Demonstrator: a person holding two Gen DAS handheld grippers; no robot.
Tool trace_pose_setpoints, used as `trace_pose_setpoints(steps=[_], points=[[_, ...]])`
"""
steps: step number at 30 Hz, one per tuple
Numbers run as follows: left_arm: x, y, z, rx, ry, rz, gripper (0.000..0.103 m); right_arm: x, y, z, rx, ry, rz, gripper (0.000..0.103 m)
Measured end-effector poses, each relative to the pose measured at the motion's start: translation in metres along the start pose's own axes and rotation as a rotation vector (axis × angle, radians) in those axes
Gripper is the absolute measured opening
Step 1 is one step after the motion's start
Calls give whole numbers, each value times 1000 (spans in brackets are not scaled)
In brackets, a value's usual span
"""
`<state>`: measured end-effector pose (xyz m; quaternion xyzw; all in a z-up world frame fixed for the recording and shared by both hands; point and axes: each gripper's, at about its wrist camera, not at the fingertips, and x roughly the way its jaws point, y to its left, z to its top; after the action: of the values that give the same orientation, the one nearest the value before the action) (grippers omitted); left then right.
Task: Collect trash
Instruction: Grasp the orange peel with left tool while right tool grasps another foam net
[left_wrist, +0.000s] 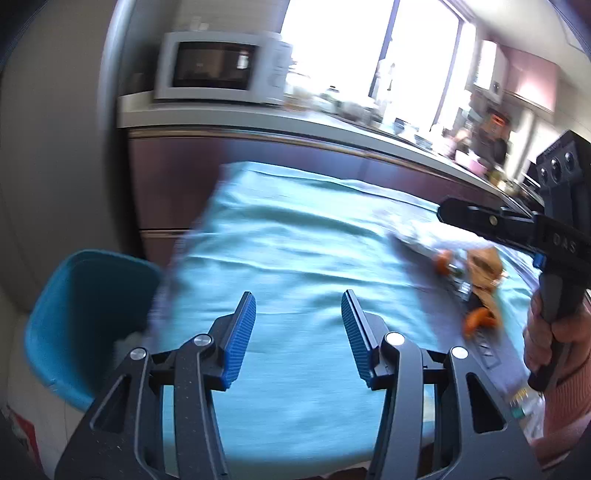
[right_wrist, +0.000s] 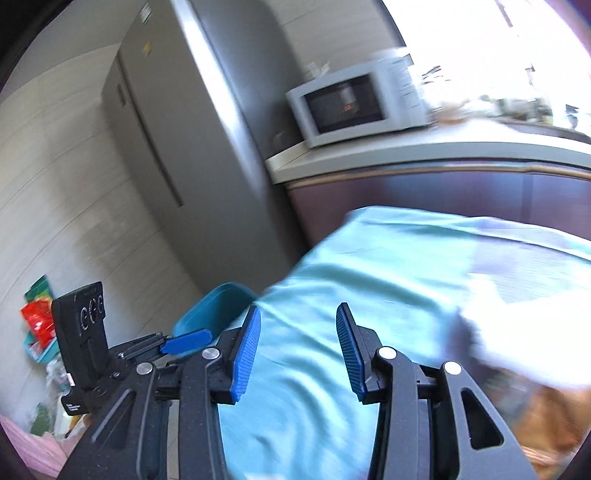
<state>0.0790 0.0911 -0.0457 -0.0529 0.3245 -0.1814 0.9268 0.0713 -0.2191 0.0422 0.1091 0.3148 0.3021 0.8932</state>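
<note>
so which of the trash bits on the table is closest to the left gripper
The orange scrap at the near end of the trash pile sits closest to the left gripper; the brown paper piece and the other orange piece lie farther back.

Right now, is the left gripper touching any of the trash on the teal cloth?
Apart. The left wrist view shows the left gripper open over bare teal cloth, with the trash pile lying well off to its right.

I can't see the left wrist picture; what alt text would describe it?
An open left gripper hovers, holding nothing, over a table with a teal cloth. Blurred trash lies to the right near the hand-held right gripper; a blue bin stands left.
</note>
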Motion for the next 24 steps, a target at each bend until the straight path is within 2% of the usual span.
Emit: trace_pose_setpoints(steps=[6,12,17,24], points=[[24,-80,-5,130,54,-166,48,-54,-48,-17,76,-86,-158,40],[45,-136,-15,225,111,-266,48,-74,-90,-29,147,-124,-252,42],[62,-158,-17,267,161,-315,48,-74,-114,-35,207,-113,-238,45],[81,-178,-23,308,224,-328,46,-55,-128,-36,259,-83,-199,45]])
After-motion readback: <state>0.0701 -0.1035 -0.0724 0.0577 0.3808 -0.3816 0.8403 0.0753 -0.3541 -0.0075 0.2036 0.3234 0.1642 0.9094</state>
